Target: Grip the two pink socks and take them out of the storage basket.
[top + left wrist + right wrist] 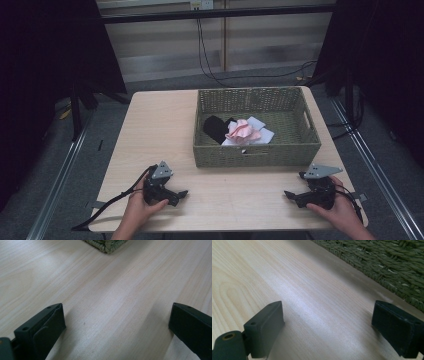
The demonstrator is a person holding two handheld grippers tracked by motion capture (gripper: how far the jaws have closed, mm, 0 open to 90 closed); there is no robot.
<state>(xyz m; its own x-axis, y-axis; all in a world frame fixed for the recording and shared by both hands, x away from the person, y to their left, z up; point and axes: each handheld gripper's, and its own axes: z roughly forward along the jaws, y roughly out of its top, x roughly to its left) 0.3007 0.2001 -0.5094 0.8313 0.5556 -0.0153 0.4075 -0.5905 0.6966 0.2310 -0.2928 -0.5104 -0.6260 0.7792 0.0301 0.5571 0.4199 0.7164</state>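
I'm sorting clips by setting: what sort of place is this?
Probably a recording booth or lab rather than a home: a light wooden table stands between black curtains, with a dark frame bar overhead and loose black cables on the grey floor. A green woven basket holds bits of cloth.

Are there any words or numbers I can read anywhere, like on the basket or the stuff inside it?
None: no readable text.
Woven basket: no label.
Pink cloth, black cloth, white cloth: no print visible.
Wall socket: too small and blurred to tell.
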